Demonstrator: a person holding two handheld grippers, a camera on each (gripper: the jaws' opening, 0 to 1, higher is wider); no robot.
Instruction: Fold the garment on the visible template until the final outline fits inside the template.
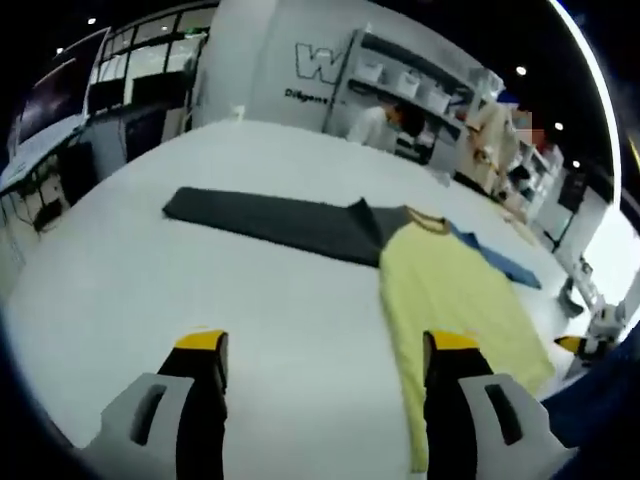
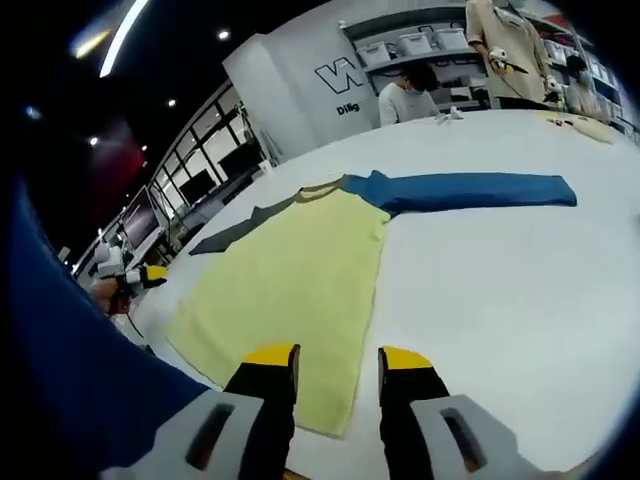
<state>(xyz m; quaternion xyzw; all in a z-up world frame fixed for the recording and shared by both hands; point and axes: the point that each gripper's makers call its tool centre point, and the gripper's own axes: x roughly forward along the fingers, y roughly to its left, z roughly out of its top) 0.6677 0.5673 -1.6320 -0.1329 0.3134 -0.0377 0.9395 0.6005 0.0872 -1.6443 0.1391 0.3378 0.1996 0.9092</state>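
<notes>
A shirt lies flat on the white table (image 1: pixel 150 290), with a yellow body (image 1: pixel 455 290) (image 2: pixel 290 285), one dark grey sleeve (image 1: pixel 265 217) (image 2: pixel 235 232) and one blue sleeve (image 1: pixel 500 262) (image 2: pixel 470 190), both spread out sideways. My left gripper (image 1: pixel 326 345) is open above bare table; its right jaw stands over the yellow body's edge. My right gripper (image 2: pixel 338 357) is open over the shirt's lower hem corner, holding nothing. The right gripper's yellow tip (image 1: pixel 575 345) peeks in at the left gripper view's right edge. The left gripper (image 2: pixel 140 277) sits beyond the shirt's far side in the right gripper view.
A person (image 2: pixel 405 100) stands behind the table by shelves (image 1: pixel 420 75) holding white bins. A dressed mannequin torso (image 2: pixel 505 45) stands at the back. Small yellow items (image 2: pixel 585 125) lie on the table's far end. My blue sleeve (image 2: pixel 70 380) covers the right gripper view's left side.
</notes>
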